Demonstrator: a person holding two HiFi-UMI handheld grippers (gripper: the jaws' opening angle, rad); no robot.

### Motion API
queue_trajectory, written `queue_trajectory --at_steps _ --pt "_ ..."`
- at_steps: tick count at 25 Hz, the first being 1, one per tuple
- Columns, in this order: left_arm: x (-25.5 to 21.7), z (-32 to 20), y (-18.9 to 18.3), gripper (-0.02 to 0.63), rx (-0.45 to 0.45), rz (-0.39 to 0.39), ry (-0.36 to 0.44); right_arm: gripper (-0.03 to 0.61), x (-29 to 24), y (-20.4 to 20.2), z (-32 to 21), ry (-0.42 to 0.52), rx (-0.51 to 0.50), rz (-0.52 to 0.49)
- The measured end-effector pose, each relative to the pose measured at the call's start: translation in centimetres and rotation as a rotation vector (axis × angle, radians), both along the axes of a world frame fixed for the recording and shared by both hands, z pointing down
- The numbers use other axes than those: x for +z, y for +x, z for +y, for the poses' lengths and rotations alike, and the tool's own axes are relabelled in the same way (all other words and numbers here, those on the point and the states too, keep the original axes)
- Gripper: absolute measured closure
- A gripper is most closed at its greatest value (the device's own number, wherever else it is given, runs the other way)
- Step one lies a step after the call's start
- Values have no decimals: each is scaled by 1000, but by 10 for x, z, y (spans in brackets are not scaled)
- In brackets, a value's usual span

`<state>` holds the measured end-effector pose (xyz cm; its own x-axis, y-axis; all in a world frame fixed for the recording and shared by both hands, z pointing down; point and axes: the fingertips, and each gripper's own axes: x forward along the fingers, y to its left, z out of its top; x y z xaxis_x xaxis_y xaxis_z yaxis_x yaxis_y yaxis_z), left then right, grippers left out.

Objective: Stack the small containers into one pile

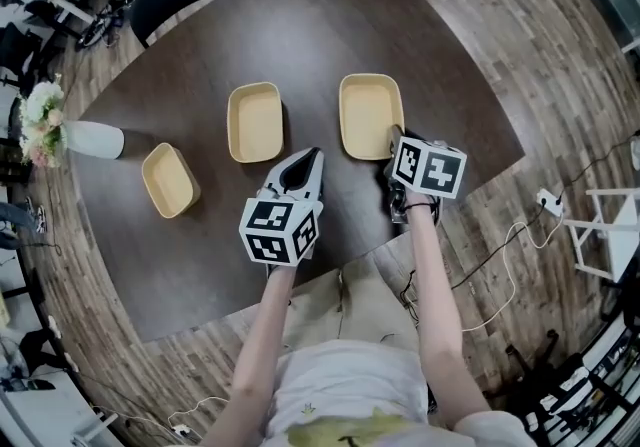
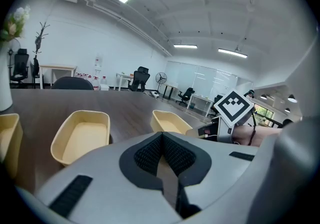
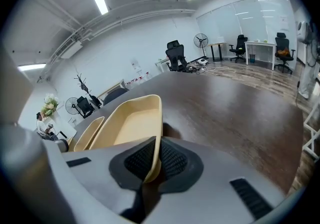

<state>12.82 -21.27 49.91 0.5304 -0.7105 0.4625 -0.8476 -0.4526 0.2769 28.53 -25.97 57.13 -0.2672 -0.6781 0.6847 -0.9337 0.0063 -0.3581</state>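
Three small containers sit apart on the dark wooden table [image 1: 330, 25], all the same pale tan, shallow, rectangular with rounded corners and a soft flared rim. Each one is open side up and empty.

The right container [image 1: 370, 115] lies in front of the person's right hand, its long axis running straight away from them. The middle container [image 1: 255, 122] lies just to its left with a strip of bare table between, and points nearly the same way. The left container [image 1: 170, 179] is further off and closer to the near edge, skewed so its long axis slants across the table. It lies near a white vase [image 1: 92, 139] of pale flowers.

The right gripper [image 1: 396, 147] is at the near right corner of the right container. In its own view the thin tan wall of the right container [image 3: 132, 123] stands between the dark ribbed pads [image 3: 172, 158], which are clamped on it.

The left gripper [image 1: 308, 160] hovers over bare table between the middle and right containers. Its tips are closed together on nothing.
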Motion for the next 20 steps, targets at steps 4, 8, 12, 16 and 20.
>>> queue_trajectory --at_steps 4,8,12,16,20 --pt "-11 8 -9 589 -25 -5 26 546 -12 -6 7 20 3 -28" --pt "-15 15 -22 589 -71 -7 33 546 -19 -14 10 33 -3 -54" --pt "-24 18 -39 589 -116 2 47 546 -27 -30 11 42 -20 -72" --pt "-31 19 -55 589 -155 6 58 546 -36 -44 7 57 -41 -80" --pt "-32 22 -76 589 -183 12 60 546 -43 -62 6 80 -43 -98"
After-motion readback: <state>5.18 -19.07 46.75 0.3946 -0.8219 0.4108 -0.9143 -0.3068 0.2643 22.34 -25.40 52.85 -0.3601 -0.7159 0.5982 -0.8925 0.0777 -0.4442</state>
